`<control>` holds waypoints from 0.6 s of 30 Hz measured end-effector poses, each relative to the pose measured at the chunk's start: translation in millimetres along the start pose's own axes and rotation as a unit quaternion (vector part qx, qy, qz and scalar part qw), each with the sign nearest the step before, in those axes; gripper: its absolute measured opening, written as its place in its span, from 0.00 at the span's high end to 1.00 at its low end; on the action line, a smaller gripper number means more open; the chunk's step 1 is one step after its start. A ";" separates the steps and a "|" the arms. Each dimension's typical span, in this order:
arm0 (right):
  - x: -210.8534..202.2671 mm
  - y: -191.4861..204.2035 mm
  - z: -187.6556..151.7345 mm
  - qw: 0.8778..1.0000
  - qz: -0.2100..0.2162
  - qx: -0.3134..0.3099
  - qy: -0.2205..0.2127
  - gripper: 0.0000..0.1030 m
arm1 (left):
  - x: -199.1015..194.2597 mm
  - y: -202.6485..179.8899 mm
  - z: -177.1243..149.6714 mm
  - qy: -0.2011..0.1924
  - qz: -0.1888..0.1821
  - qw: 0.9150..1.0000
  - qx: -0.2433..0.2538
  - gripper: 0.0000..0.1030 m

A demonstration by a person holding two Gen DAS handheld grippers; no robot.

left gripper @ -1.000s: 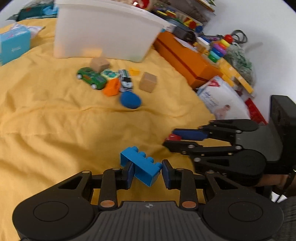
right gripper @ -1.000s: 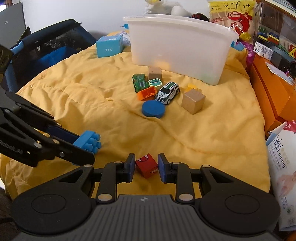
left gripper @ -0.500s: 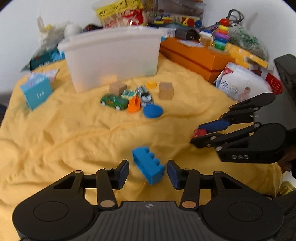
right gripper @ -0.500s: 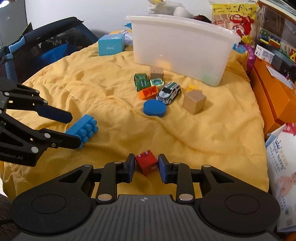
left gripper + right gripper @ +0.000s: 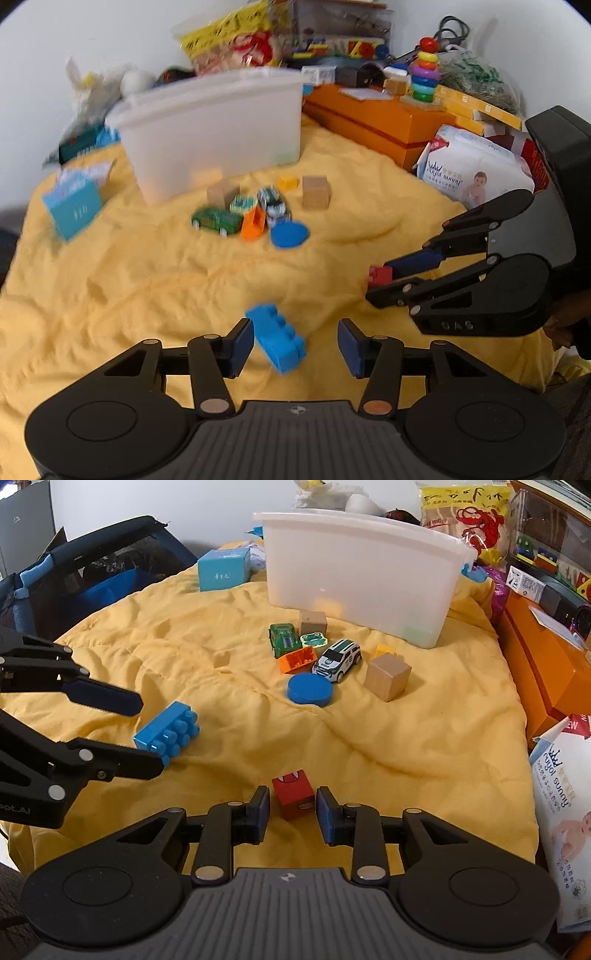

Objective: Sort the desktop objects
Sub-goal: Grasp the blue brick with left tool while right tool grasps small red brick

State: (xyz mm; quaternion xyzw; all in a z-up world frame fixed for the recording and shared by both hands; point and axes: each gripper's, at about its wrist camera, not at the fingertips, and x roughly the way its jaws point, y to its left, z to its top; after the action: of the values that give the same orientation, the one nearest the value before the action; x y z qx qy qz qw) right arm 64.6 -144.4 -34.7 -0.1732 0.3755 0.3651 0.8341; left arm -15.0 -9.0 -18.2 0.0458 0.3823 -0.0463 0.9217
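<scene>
A blue studded brick (image 5: pixel 277 341) lies on the yellow cloth (image 5: pixel 147 277) between the fingers of my left gripper (image 5: pixel 295 343). That gripper is open, and the right pad stands well clear of the brick. In the right wrist view the same brick (image 5: pixel 168 734) rests by the left gripper's fingertips (image 5: pixel 147 764). My right gripper (image 5: pixel 291 810) is shut on a small red block (image 5: pixel 293 797) low over the cloth near the front edge. The left wrist view shows the red block (image 5: pixel 380 275) at the right gripper's tips.
A white plastic bin (image 5: pixel 354 587) stands at the back. In front of it lie a green car (image 5: pixel 284 640), a white car (image 5: pixel 338 661), an orange piece (image 5: pixel 297 659), a blue disc (image 5: pixel 310 688) and wooden cubes (image 5: pixel 388 675). Orange boxes (image 5: pixel 376 118) and a wipes pack (image 5: pixel 565 805) crowd the right.
My left gripper has opened and let the blue brick down onto the cloth. It has also tilted up and drawn back. The right gripper still grips the red block, which sits more upright.
</scene>
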 end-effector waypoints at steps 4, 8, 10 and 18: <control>-0.4 -2.2 2.8 1.000 -0.001 0.001 -0.003 0.69 | 6.1 -15.0 8.6 -0.010 -0.005 0.999 0.035 0.48; 0.4 -1.6 3.2 1.000 0.001 -0.002 -0.003 0.69 | 25.2 -12.9 -0.1 0.043 0.033 0.998 0.039 0.51; 0.2 -1.8 3.9 1.000 0.001 -0.001 -0.006 0.69 | 26.2 -1.0 -2.8 0.053 0.038 0.998 0.016 0.52; 7.0 -1.9 3.1 1.000 0.001 -0.001 0.001 0.68 | 35.7 15.6 -13.2 0.064 0.022 0.997 -0.026 0.63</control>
State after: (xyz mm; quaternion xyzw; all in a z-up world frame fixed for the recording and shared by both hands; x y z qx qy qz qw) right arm 70.7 -140.6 -37.9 -0.1740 0.3760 0.3663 0.8331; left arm 2.8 6.3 -52.0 0.0332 0.4409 -0.0129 0.8969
